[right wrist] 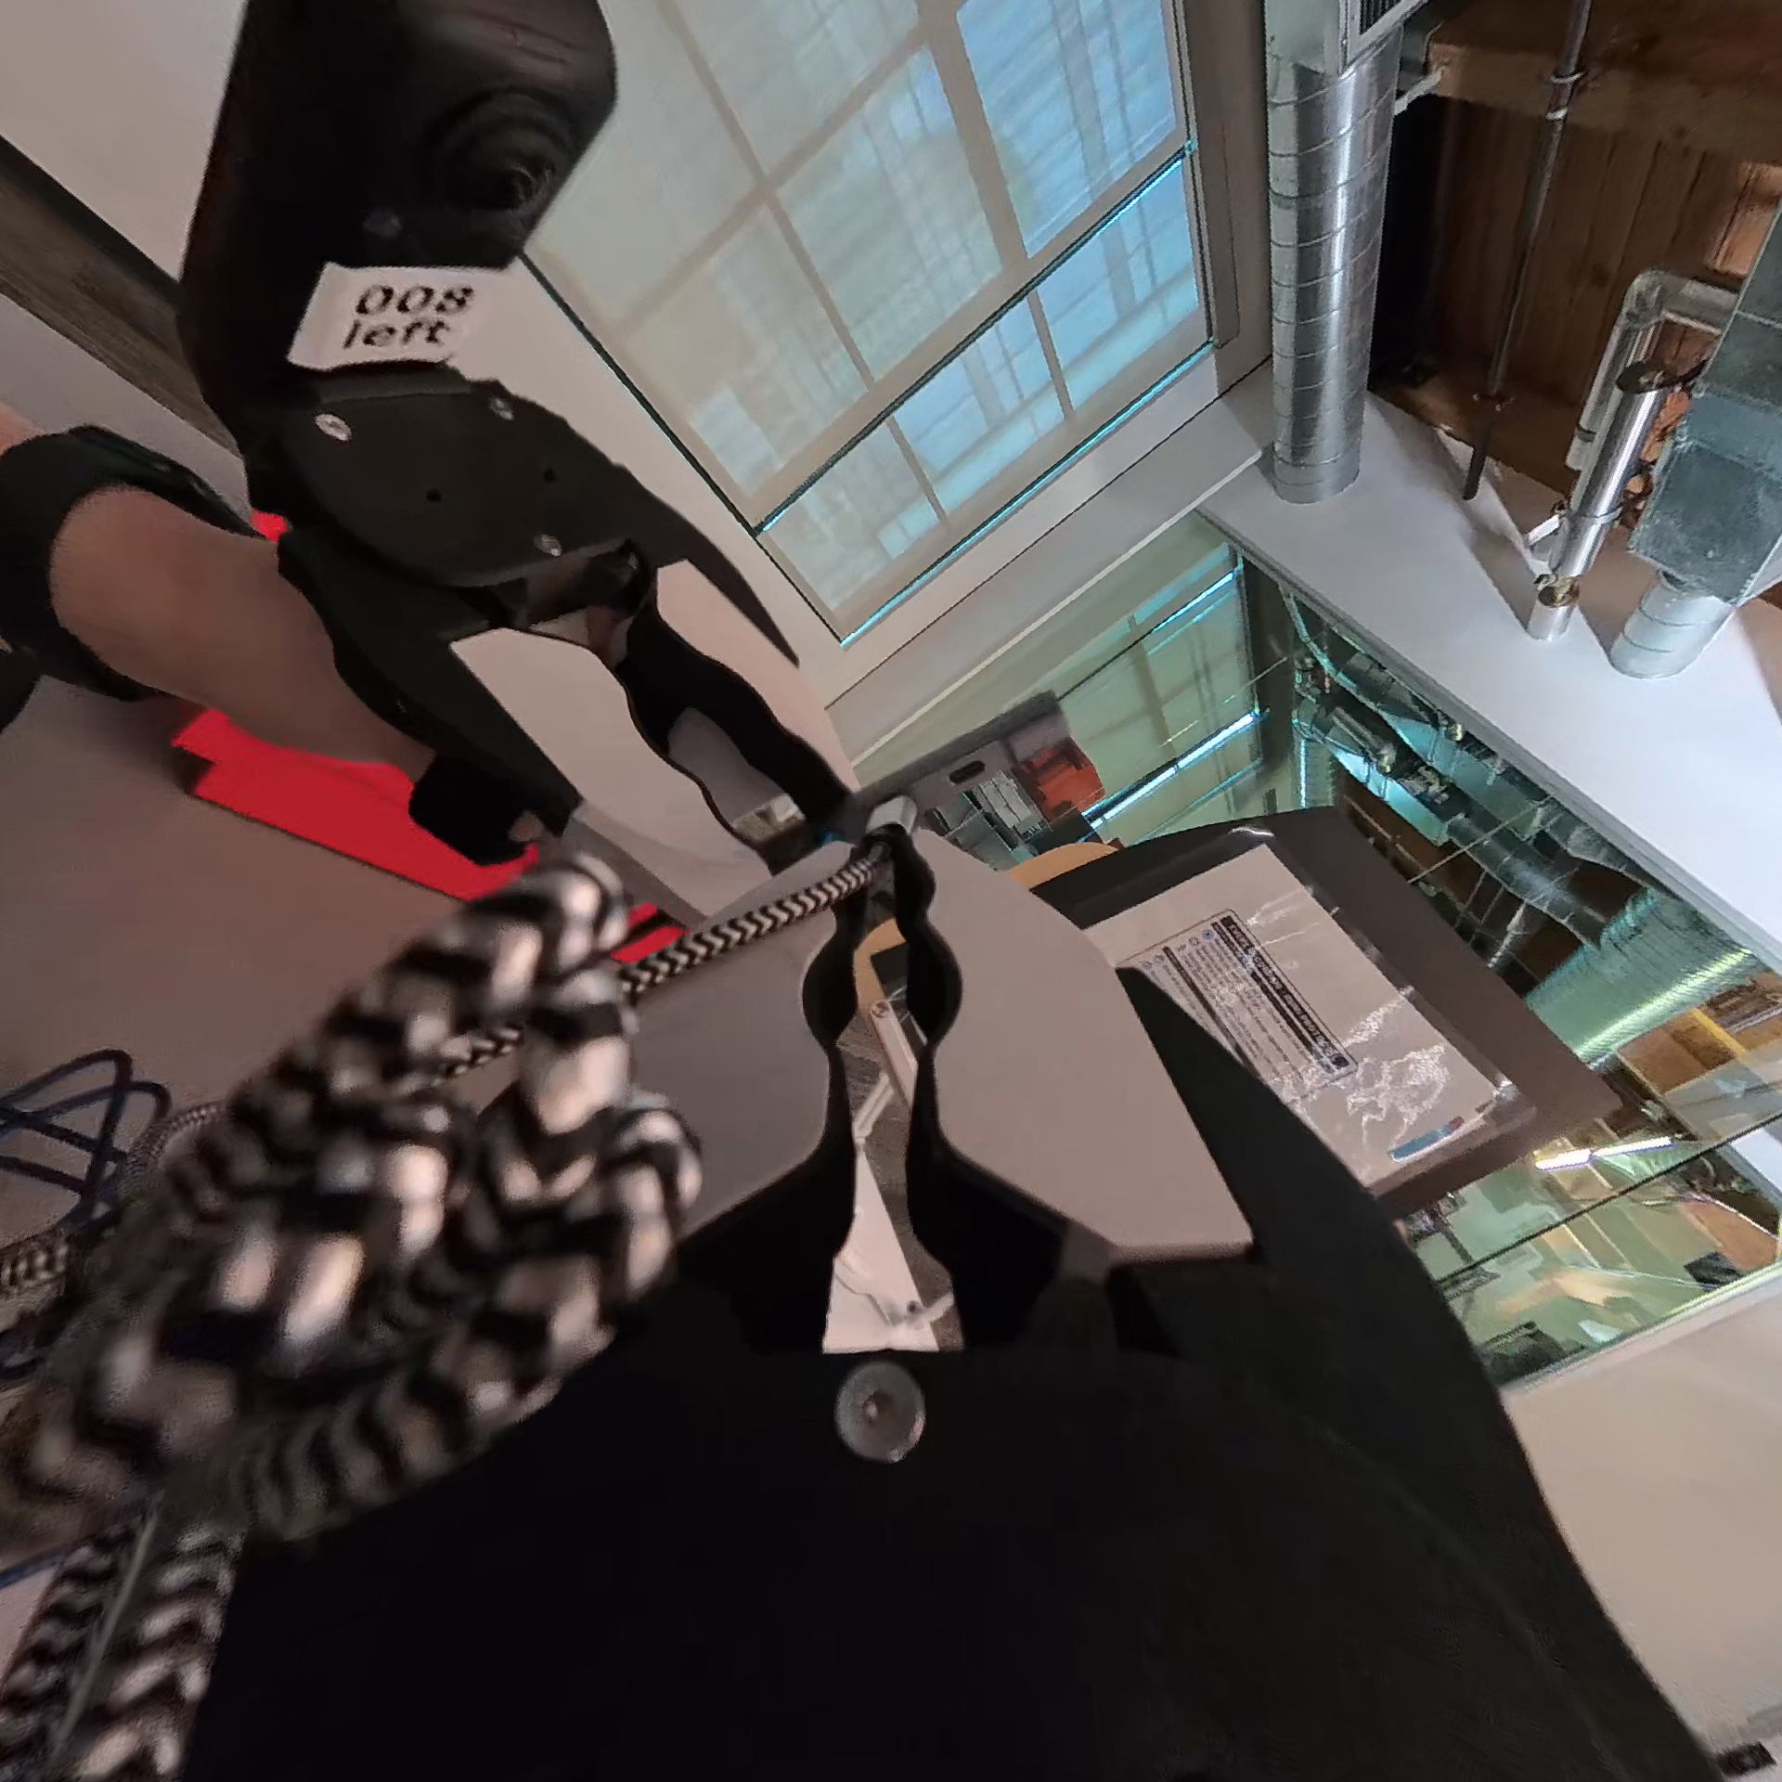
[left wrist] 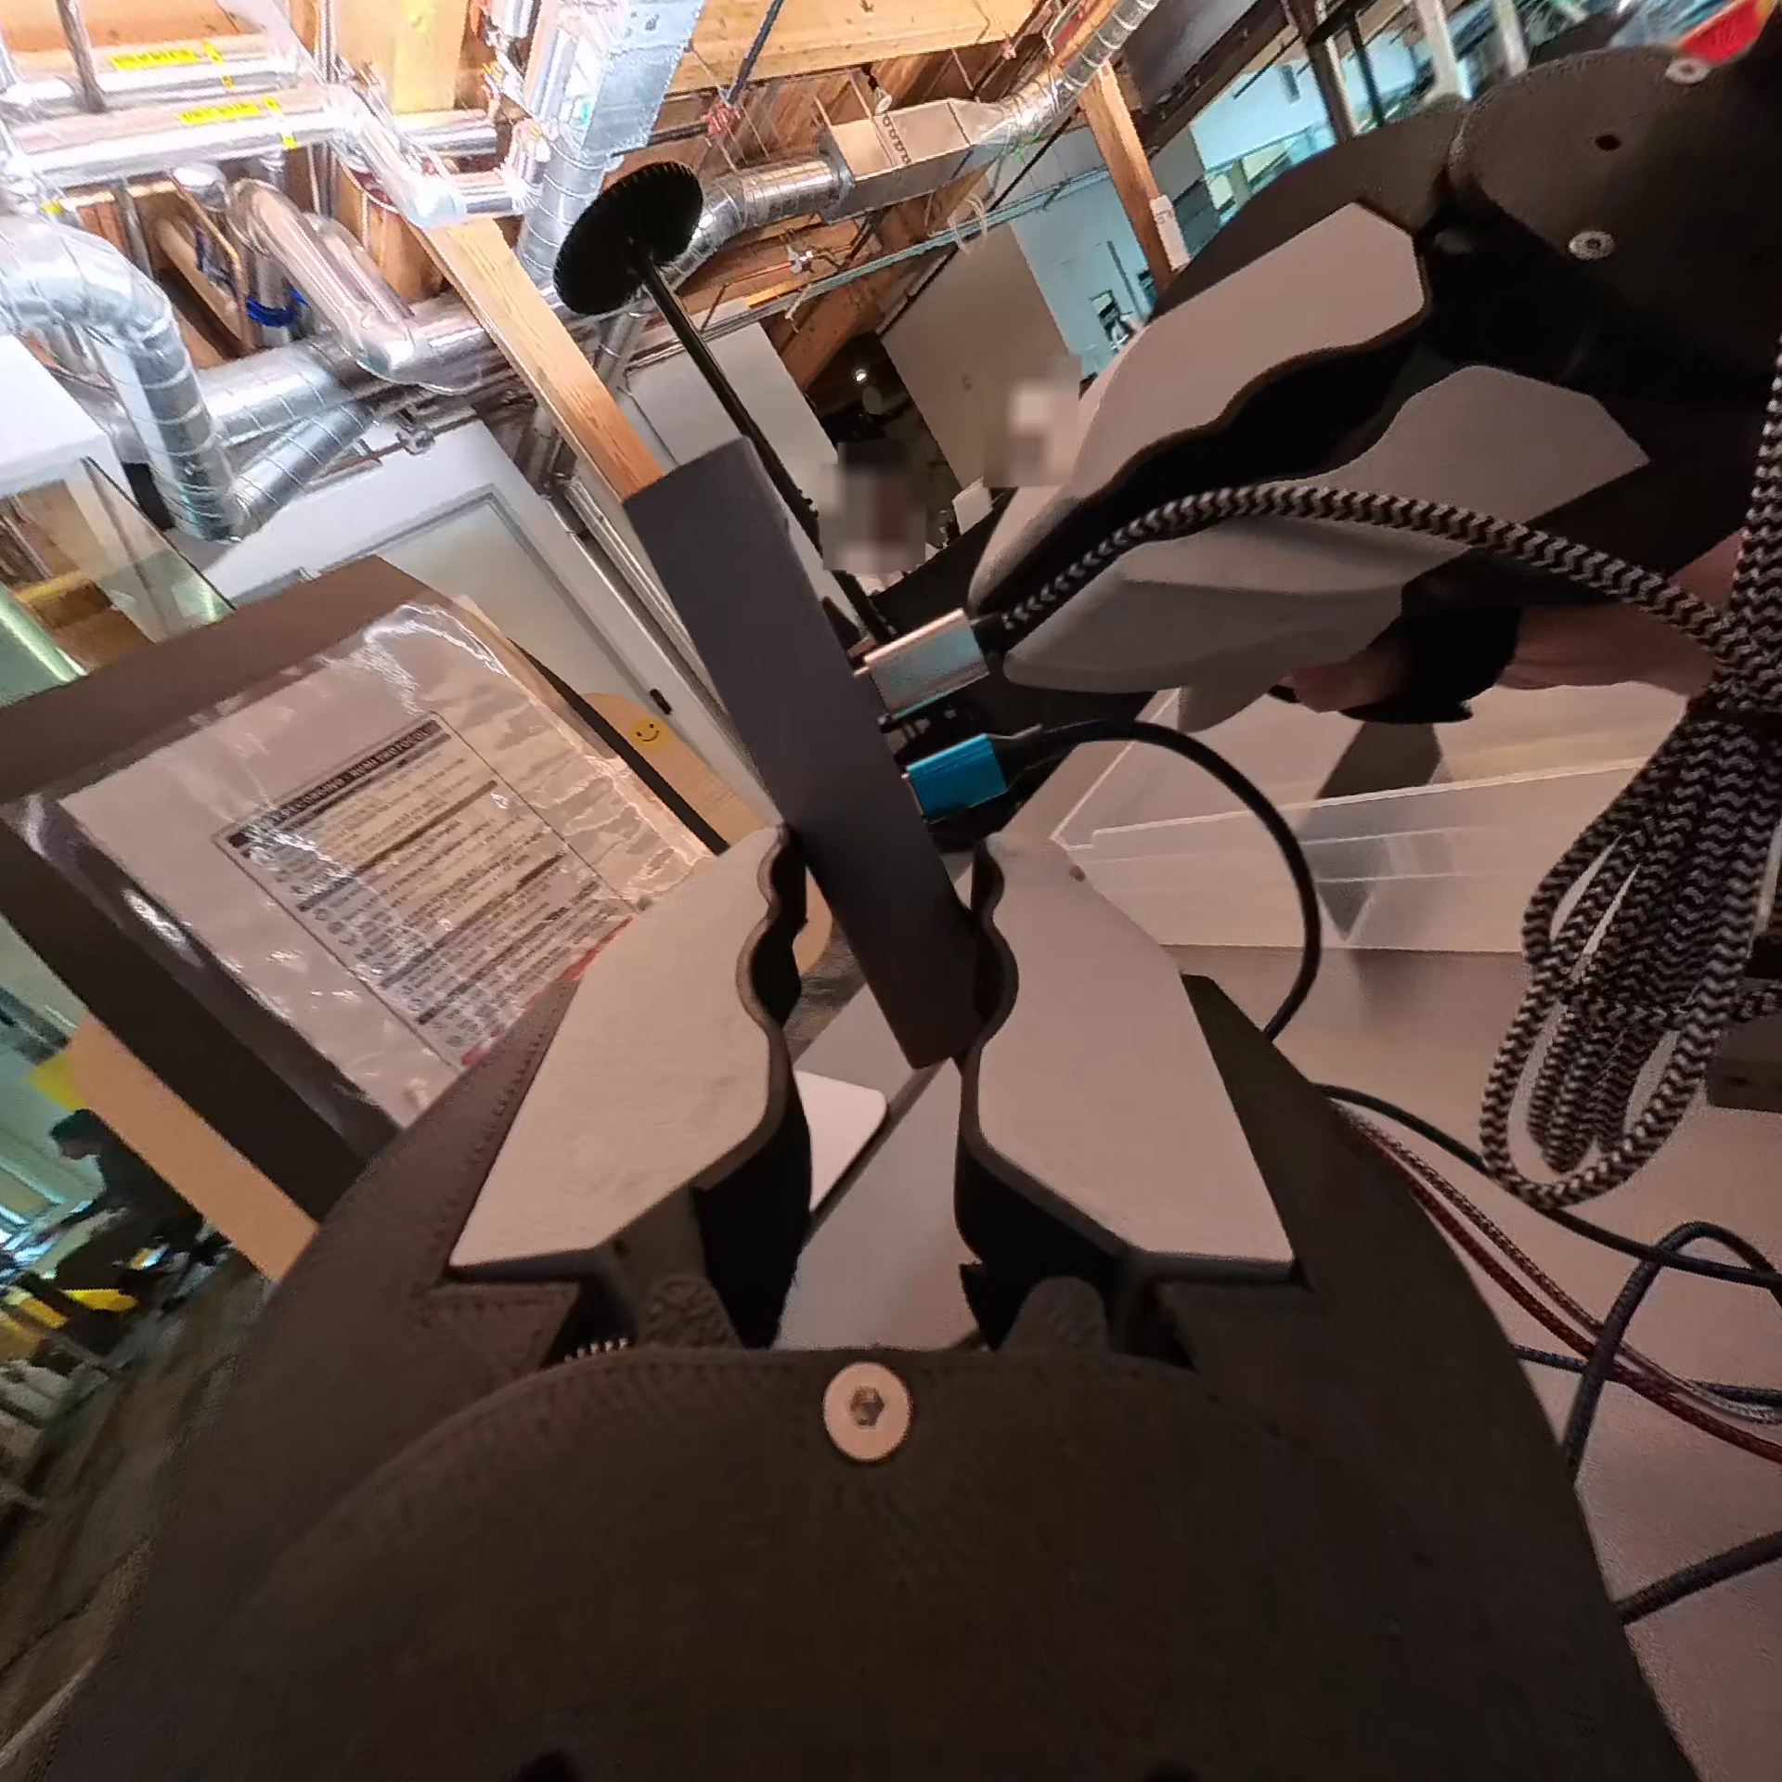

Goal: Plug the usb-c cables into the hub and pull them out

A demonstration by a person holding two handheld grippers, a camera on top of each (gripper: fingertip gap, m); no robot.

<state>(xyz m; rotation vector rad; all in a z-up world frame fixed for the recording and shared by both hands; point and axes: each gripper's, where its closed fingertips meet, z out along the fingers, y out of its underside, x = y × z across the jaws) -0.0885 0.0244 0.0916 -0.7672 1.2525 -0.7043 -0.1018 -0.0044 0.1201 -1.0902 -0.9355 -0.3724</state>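
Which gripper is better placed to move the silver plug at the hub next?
Right. The right gripper already grips the braided cable behind its silver plug; the left gripper is busy holding the hub.

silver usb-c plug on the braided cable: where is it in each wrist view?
Left wrist view: silver plug right of centre, at the hub, held by the right hand-held gripper.
Right wrist view: centre, small, at that gripper's tips.
Shared landmark: black-and-white braided cable.
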